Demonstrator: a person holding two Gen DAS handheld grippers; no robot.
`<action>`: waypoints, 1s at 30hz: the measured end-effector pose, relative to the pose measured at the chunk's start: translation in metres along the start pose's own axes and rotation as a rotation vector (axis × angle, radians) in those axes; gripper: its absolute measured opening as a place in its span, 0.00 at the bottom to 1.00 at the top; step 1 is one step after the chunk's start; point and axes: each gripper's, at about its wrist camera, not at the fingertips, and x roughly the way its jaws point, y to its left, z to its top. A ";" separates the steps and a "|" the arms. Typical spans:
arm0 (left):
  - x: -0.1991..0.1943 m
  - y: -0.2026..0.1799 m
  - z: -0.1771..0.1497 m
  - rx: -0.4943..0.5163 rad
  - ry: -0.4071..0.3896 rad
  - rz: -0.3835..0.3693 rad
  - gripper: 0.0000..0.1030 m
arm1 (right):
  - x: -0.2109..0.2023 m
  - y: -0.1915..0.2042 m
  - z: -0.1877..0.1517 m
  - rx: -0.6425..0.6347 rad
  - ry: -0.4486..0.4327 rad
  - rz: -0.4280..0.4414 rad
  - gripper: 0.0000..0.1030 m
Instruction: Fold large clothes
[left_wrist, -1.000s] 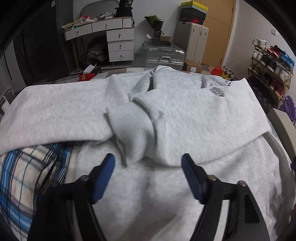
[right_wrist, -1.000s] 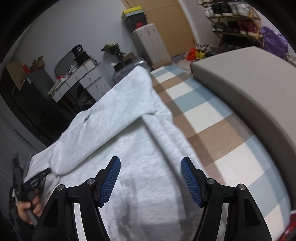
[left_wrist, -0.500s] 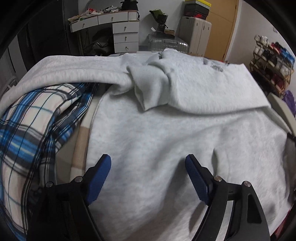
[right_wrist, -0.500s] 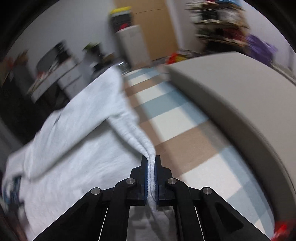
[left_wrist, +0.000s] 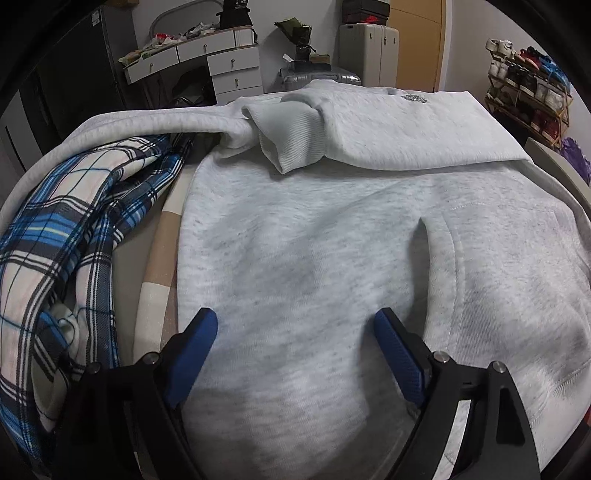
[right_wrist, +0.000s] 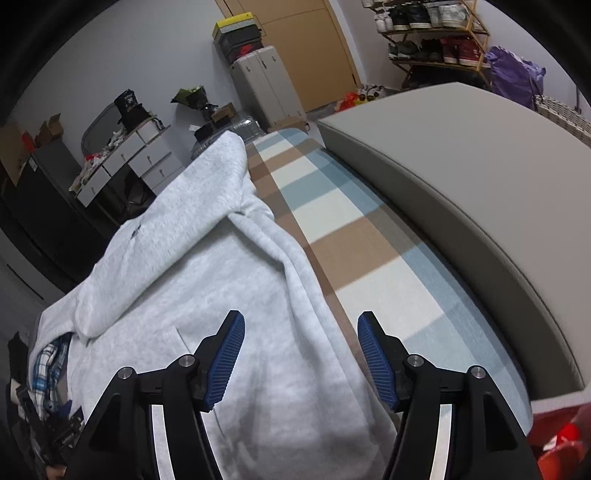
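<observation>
A light grey hooded sweatshirt (left_wrist: 314, 240) lies spread on the bed, its top part folded down toward me, with a small logo (left_wrist: 413, 98) showing. One ribbed sleeve cuff (left_wrist: 291, 140) rests across the fold. My left gripper (left_wrist: 294, 317) hovers over the lower body of the sweatshirt, beside the pocket slit (left_wrist: 424, 251). Its jaws are opening and the pads grip nothing. My right gripper (right_wrist: 301, 319) is over the sweatshirt's (right_wrist: 207, 280) rumpled right side edge. Its jaws are opening too, with the fabric below them, not pinched.
A blue plaid shirt (left_wrist: 55, 229) lies bunched at the left of the sweatshirt. The checked bed sheet (right_wrist: 351, 229) shows on the right, bounded by a grey padded headboard (right_wrist: 461, 177). Beyond the bed stand a white dresser (left_wrist: 221, 62), suitcases (right_wrist: 266, 88) and a shoe rack (left_wrist: 528, 85).
The left gripper has drawn back toward the sweatshirt's lower body and spread a little wider. The right gripper pinched the side edge half a second ago and has since let it go.
</observation>
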 end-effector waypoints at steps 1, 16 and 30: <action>0.001 0.000 0.001 -0.003 -0.001 -0.001 0.83 | 0.000 0.000 -0.002 0.001 0.002 -0.005 0.61; -0.006 0.007 -0.013 -0.037 -0.008 -0.031 0.84 | 0.022 0.063 -0.026 -0.188 0.146 0.349 0.61; -0.006 0.008 -0.012 -0.039 -0.005 -0.031 0.84 | 0.067 0.103 -0.019 -0.281 0.214 0.431 0.06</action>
